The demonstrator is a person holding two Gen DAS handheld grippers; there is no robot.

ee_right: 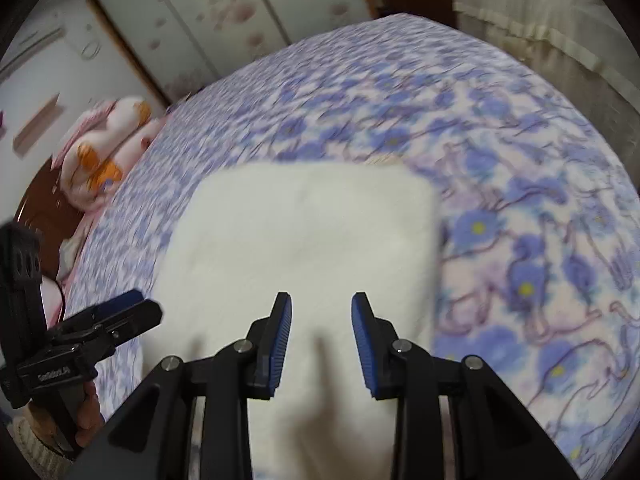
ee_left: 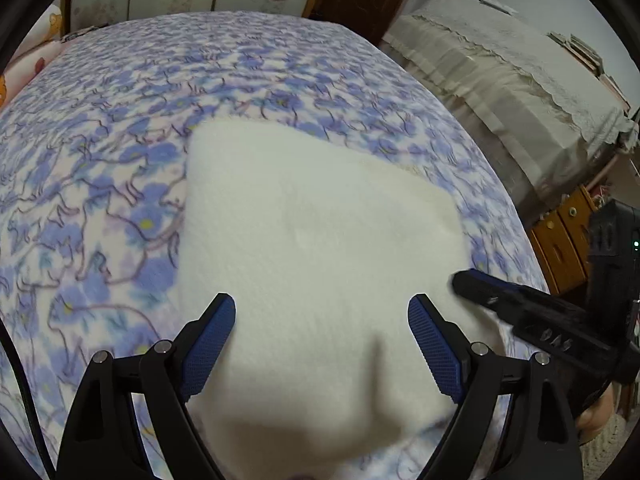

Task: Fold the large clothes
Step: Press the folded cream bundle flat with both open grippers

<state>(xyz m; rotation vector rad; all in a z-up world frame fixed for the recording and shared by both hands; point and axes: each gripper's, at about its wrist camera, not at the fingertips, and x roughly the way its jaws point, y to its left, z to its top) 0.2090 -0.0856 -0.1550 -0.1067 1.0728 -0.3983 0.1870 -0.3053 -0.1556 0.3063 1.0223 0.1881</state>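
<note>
Both views blurred, the right wrist view worst; bedspread pattern smears toward the edges. Near end of the white garment [ee_left: 320,240] runs under the claws and off the bottom of both views, so its full outline cannot be made out. Folds and layers hard to read; it looks like a flat, roughly rectangular fleecy pad.

Garment lies on the bed, on the blue floral bedspread [ee_left: 100,200], far corners rounded, far edge well short of the bed's end.

Left claw [ee_left: 322,316]: jaws wide apart, blue pads to either side over the cloth, nothing between them, no grip visible.

Right claw [ee_right: 321,312]: jaws apart by a narrower gap, white cloth seen through the gap, not pinched. In the left wrist view its tip sits at the garment's right edge; touching or just above, cannot tell.

A hand [ee_right: 86,412] under the left claw is partly hidden.
</note>
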